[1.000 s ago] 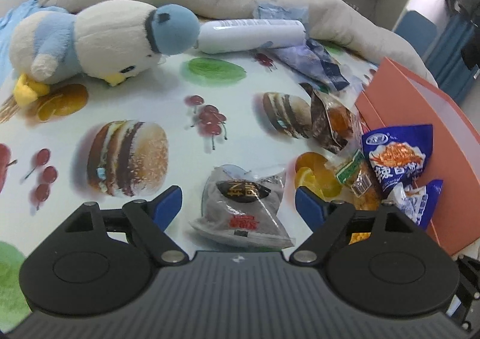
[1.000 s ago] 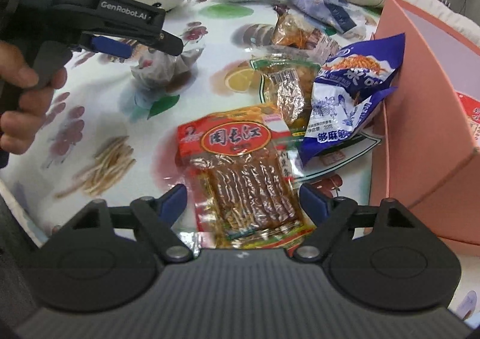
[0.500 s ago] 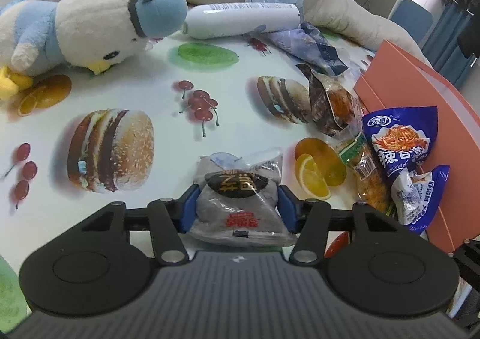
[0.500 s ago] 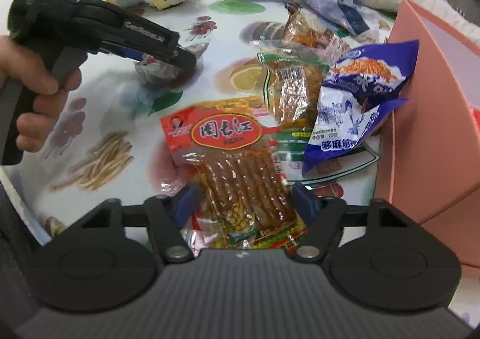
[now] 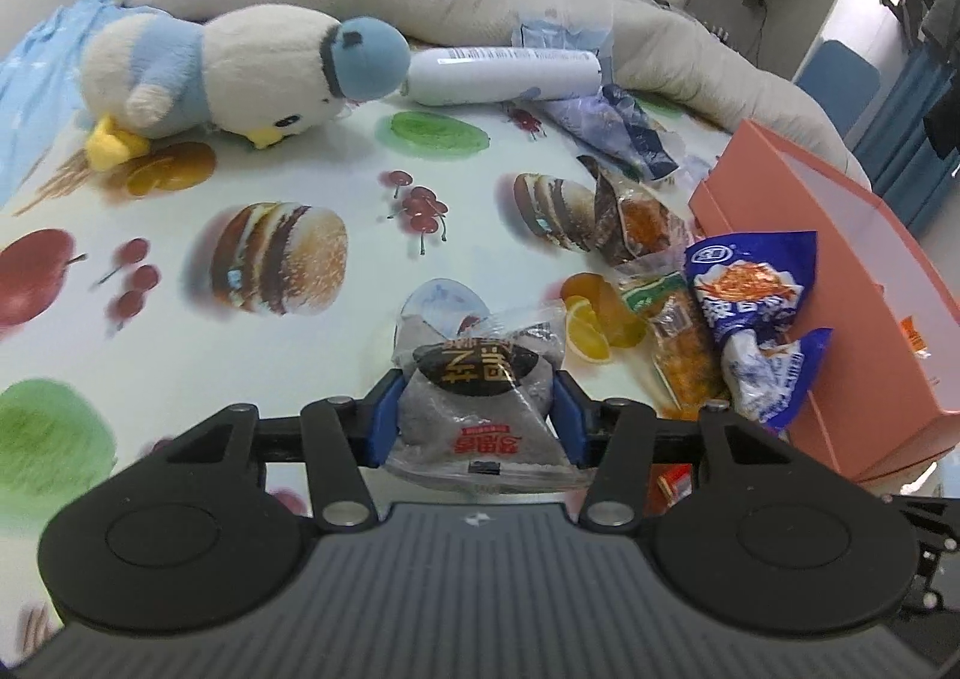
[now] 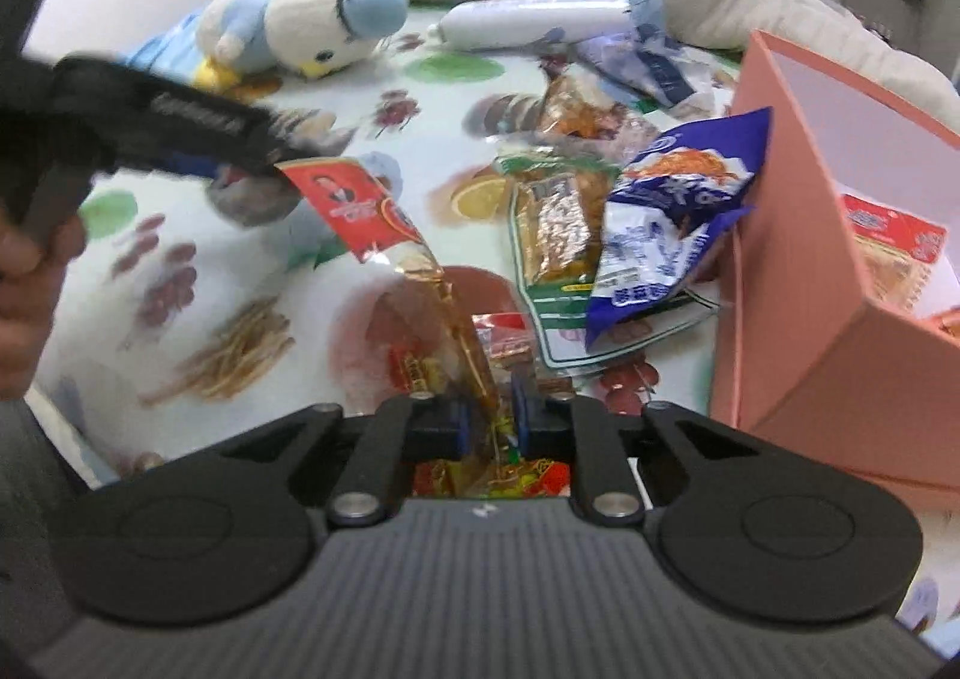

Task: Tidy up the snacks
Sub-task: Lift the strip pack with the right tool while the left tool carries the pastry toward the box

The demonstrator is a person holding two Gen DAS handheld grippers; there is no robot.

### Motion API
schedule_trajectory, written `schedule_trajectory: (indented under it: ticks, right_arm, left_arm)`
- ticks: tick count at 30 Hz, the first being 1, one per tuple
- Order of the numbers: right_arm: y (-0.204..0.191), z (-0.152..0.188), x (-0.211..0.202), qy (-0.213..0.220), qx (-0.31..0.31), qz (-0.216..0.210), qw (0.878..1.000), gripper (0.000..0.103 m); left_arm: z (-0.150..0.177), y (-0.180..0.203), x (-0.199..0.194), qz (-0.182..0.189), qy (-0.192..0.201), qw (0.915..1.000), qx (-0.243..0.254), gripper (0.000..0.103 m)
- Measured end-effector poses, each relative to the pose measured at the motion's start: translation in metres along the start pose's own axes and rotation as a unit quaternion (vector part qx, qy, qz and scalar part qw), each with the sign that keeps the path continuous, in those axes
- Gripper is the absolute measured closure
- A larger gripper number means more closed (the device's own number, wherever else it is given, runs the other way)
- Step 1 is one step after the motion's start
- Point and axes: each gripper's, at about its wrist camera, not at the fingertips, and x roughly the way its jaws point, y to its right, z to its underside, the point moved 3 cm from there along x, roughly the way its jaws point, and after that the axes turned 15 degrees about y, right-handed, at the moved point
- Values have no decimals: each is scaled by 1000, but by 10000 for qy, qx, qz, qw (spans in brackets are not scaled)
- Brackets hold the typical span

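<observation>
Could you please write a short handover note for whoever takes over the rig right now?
Left hand-held gripper: shut on the grey packet.
Right hand-held gripper: jaws closing on the red packet, which hangs edge-on between the pads.
Pink box: open at the right; at least one red snack pack is inside.
On the cloth beside the box: blue bag, green-edged pack, brown pack.
Done: both packets gripped.
Left: drop both in the box, then collect the rest.
</observation>
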Motion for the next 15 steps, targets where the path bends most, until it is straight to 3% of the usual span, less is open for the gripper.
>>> schedule_trajectory:
  ticks: [9, 15]
  right_arm:
    - [15, -14, -39, 328, 886, -10, 9955, 86]
    - [17, -26, -67, 646, 965, 74, 9932, 87]
  left_arm:
    - [-1, 28, -63, -28, 147, 9998, -159, 46]
    - [-6, 50, -95, 58, 280, 9993, -228, 46]
